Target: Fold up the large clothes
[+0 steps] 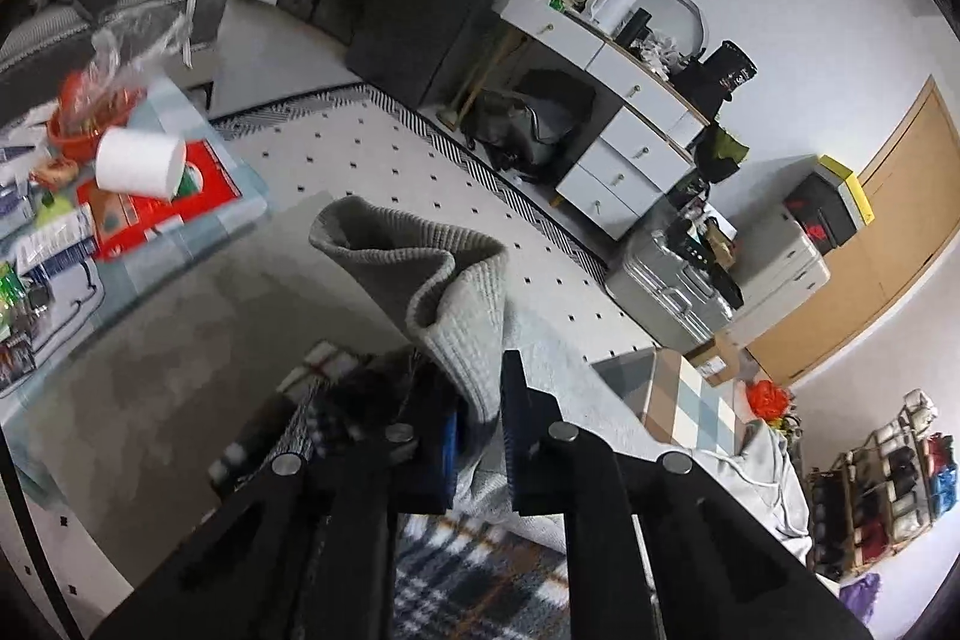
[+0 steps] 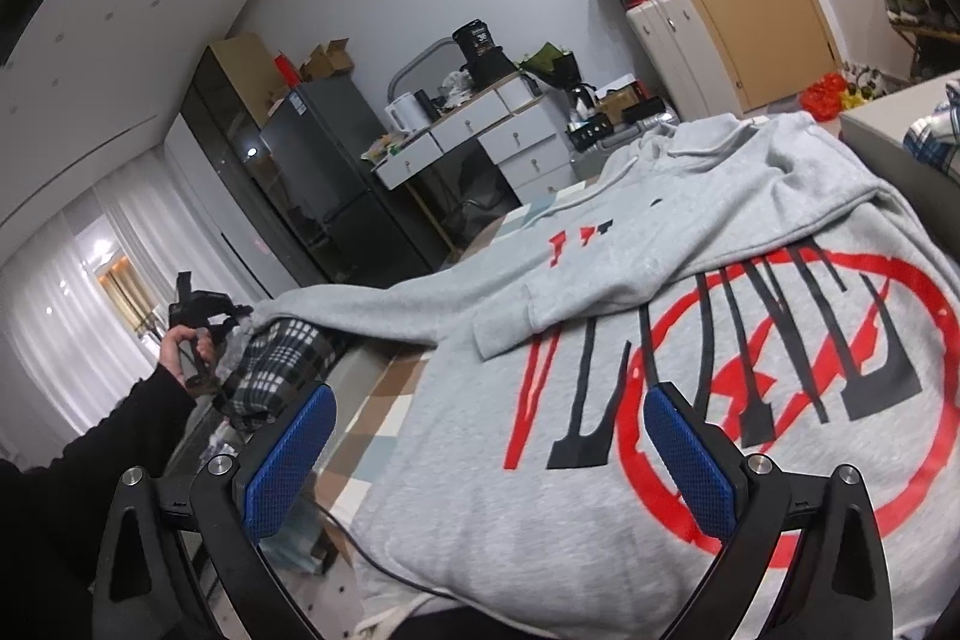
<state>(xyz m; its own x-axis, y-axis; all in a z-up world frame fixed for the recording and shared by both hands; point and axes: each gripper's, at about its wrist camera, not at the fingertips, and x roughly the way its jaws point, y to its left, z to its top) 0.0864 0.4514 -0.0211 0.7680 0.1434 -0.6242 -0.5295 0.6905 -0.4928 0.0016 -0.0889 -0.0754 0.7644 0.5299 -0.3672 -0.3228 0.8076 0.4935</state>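
Observation:
A grey hoodie [image 2: 690, 340] with a red and black print lies spread on the table, one sleeve stretched out to the left. My left gripper [image 1: 480, 424] is shut on the ribbed cuff [image 1: 432, 274] of that sleeve and holds it up in the air. In the right wrist view the left gripper [image 2: 201, 316] shows far left at the sleeve's end, in the person's hand. My right gripper [image 2: 489, 454] is open and empty, hovering over the printed part of the hoodie, with its blue pads [image 2: 288, 460] apart.
A plaid garment [image 2: 276, 370] lies at the table's left edge under the sleeve. A checked tablecloth [image 2: 384, 400] covers the table. In the left wrist view, a cluttered side table holds a paper roll [image 1: 141, 160]; a white drawer unit [image 1: 624, 142] and suitcases [image 1: 678, 280] stand beyond the dotted rug.

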